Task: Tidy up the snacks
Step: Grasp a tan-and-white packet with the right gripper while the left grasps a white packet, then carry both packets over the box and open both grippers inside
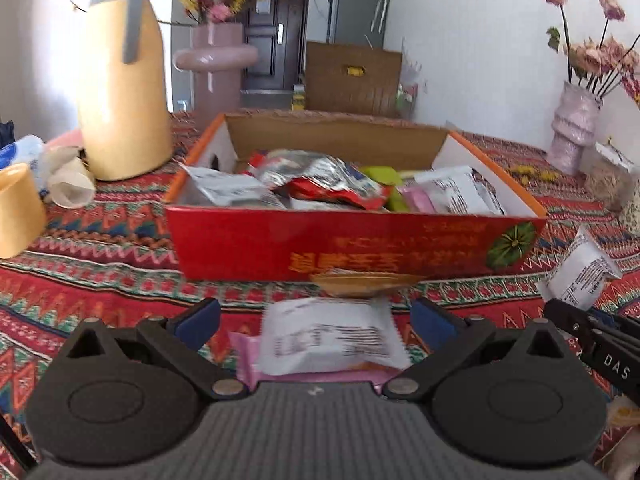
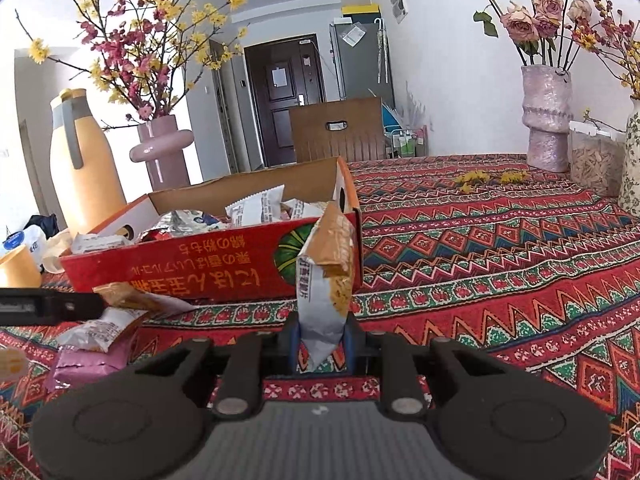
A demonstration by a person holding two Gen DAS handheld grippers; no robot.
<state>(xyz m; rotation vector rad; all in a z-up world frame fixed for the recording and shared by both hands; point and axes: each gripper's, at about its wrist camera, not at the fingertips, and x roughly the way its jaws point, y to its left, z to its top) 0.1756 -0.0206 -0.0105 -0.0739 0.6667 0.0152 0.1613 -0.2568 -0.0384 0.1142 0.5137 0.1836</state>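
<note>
I read "DAS" on the right gripper [image 1: 576, 322] arm. Red box [image 1: 360, 244] carries yellow Japanese lettering, upside down, plus a pumpkin graphic; it's full of snack packets. Patterned red tablecloth [image 2: 500, 248], vases, dark door behind. Right jaws pinch an orange-white packet [image 2: 326, 276] upright. My left gripper [image 1: 316, 320] jaws are spread over a white packet [image 1: 328, 336] in front of the box.

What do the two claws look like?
Both look alike. The left claw is black, with round discs at the base, a ribbed grey middle, silver pins and blue finger pads. The right claw matches, with white letters on its side.
</note>
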